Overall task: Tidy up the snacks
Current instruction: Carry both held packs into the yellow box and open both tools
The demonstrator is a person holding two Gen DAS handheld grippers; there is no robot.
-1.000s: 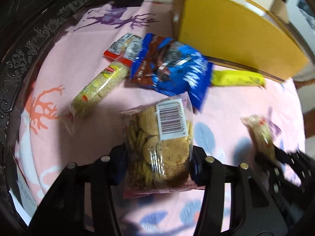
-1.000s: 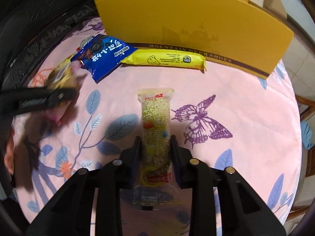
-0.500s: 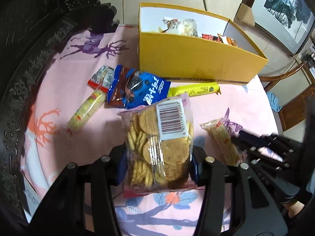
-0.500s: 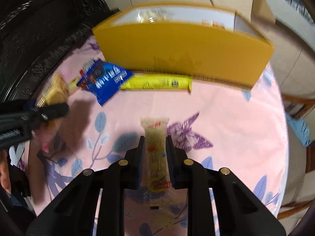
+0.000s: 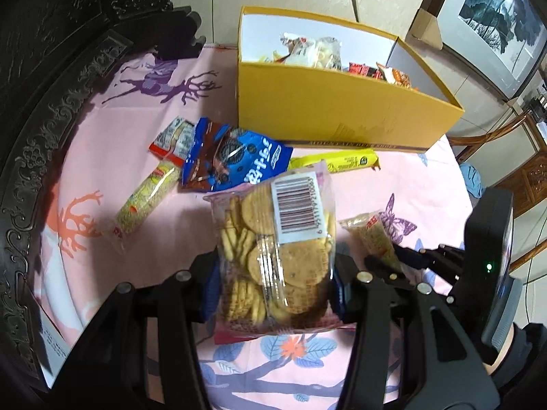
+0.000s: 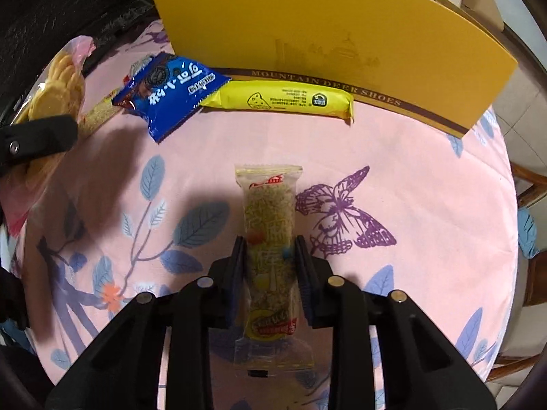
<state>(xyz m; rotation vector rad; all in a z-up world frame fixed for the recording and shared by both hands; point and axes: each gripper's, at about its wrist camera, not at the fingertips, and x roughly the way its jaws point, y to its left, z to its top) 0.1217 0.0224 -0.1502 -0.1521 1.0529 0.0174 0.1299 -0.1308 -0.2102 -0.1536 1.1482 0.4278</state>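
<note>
**Both grippers loaded, box now in sight**

Over the last second the left gripper (image 5: 275, 294) rose off the pink patterned tablecloth (image 5: 109, 150) with the clear bag of round crackers (image 5: 273, 259) clamped between its part-open jaws. The view had been flat against the box's wall; now the open top of the yellow box (image 5: 328, 112) showed, with several wrappers already lying inside. That likely meant the crackers were clear to be carried over the near wall — the lift seemed done, the drop not yet.

The right gripper (image 6: 270, 256) held a slim rice-crisp bar (image 6: 270, 225) lengthwise between narrow jaws. Those jaws were easing open a little at this moment, yet the pads sat against the wrapper, and from the left wrist view the bar hung just above the cloth.

Left on the cloth were a blue cookie packet (image 5: 232, 160), a long yellow cheese-stick packet (image 6: 283, 100) touching the box's base, a second rice-crisp bar (image 5: 143, 201) and a small red-and-white packet (image 5: 172, 138).

The table was round, edged by dark carved wood (image 5: 30, 157) — a wooden chair (image 5: 512, 143) and a framed picture (image 5: 495, 17) stood beyond, on a pale tiled floor.
</note>
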